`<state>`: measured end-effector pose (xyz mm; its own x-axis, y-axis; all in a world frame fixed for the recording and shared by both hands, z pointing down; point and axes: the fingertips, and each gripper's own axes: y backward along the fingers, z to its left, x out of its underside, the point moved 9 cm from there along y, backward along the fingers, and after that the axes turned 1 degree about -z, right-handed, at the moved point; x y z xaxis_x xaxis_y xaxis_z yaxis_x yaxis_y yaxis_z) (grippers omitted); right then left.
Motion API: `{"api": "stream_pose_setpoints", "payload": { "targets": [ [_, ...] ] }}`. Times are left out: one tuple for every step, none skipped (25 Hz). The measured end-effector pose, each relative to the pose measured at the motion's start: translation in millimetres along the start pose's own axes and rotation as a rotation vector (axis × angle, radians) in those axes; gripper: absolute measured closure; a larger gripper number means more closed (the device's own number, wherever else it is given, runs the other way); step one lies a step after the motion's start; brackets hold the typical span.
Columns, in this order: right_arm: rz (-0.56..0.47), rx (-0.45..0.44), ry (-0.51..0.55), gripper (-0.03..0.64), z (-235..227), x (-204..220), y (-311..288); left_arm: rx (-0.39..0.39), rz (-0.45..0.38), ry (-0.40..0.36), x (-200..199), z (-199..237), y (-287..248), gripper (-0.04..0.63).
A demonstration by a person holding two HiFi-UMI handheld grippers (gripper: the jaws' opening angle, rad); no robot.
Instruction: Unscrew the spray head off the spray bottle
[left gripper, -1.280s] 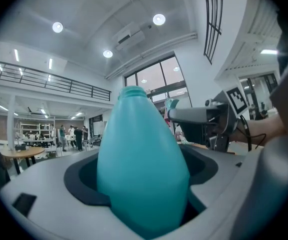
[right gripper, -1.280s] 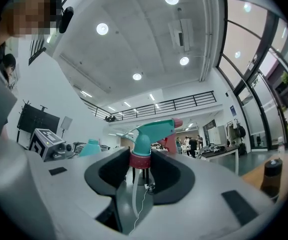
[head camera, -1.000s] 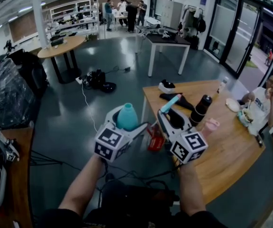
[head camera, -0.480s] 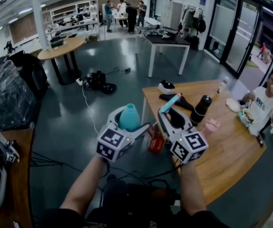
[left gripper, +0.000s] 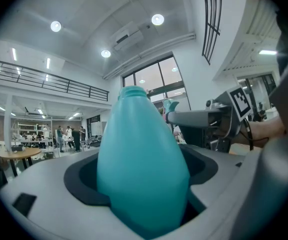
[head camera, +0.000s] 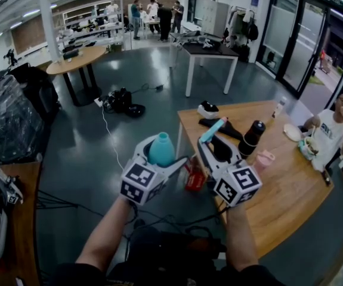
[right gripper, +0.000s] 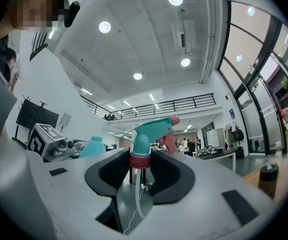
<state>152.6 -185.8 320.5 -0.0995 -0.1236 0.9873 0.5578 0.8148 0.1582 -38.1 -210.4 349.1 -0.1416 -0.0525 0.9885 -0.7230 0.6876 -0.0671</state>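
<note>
**Spray head is off the bottle**

The left gripper (head camera: 161,154) holds a smooth teal plastic spray bottle (left gripper: 142,169). Its two fingers press on the fat part of the bottle from both sides. They stand wide apart with the bottle tight between them. The bottle's thin end points away from the person. Its neck is bare and open, with no cap on it.

The right gripper (right gripper: 139,163) holds the teal spray head with a pink nozzle (right gripper: 153,129). Its fingers squeeze the round red collar (right gripper: 139,161) at the bottom of the spray head, one finger on each side. A thin clear tube (right gripper: 136,200) hangs down from the collar between the fingers. In the right gripper view the nozzle points to the right.

The bottle and the spray head do not touch. They are up in the air, near each other, with the bottle on the left and the spray head on the right.

Both grippers are held out in front of the person, by the corner of a brown wooden table (head camera: 290,189). A tall black flask (head camera: 253,137) stands on the table. A person in a white shirt (head camera: 326,137) sits at its far side.
</note>
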Motion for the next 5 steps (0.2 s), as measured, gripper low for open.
{"api": "stream_pose_setpoints", "payload": {
  "targets": [
    [-0.001, 0.001, 0.002, 0.479, -0.4, -0.3, -0.4, 0.001, 0.0, -0.001, 0.0, 0.1, -0.2, 0.172],
    [-0.002, 0.002, 0.004, 0.479, -0.6, -0.4, -0.8, 0.002, 0.001, -0.002, 0.1, 0.4, -0.4, 0.172],
    [-0.003, 0.003, 0.005, 0.479, -0.6, -0.4, -1.2, 0.002, 0.002, -0.003, 0.4, 0.7, -0.5, 0.172],
    [-0.003, 0.004, 0.004, 0.479, -0.5, -0.5, -1.6, 0.003, 0.003, -0.004, 0.7, 1.1, -0.7, 0.172],
    [-0.003, 0.005, 0.003, 0.479, -0.3, -0.5, -1.9, 0.004, 0.003, -0.004, 1.1, 1.4, -0.8, 0.172]
  ]
}}
